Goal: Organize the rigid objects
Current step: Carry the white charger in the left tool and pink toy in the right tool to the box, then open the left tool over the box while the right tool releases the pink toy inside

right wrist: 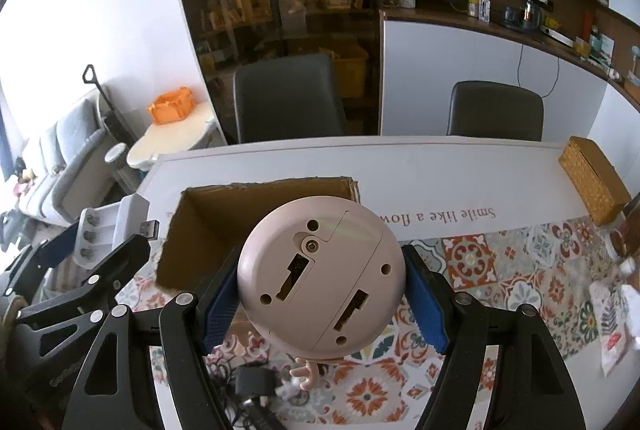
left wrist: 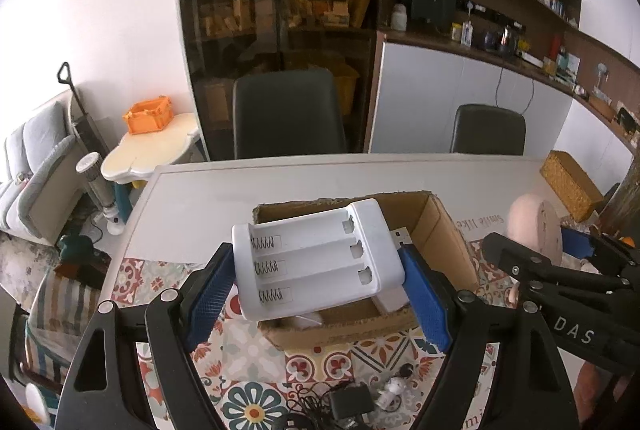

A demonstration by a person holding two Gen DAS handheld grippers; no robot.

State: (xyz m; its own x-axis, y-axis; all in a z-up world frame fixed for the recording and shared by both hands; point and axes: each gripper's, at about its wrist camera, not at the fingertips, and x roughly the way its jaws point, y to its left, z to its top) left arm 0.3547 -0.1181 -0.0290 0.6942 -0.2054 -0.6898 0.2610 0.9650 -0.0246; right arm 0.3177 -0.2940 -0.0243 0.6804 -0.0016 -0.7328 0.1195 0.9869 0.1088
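Over the cardboard box [left wrist: 432, 230], centre of the left wrist view: left hand-held gripper [left wrist: 318, 286] clamped on a white battery charger [left wrist: 316, 258], blue pads pressing both its sides, three empty slots with springs facing the camera, USB plug at its 3 o'clock end. Box sits open on the table [left wrist: 224, 190], on a patterned cloth [left wrist: 256, 350]. Right hand-held gripper [right wrist: 320, 294] clamped on a round pink device [right wrist: 320, 278], underside toward the camera, held just in front of the box. Black adapter and cables [left wrist: 344, 404] lie on the cloth at 6 o'clock. Woven box [right wrist: 592, 178] at 2 o'clock, well apart.
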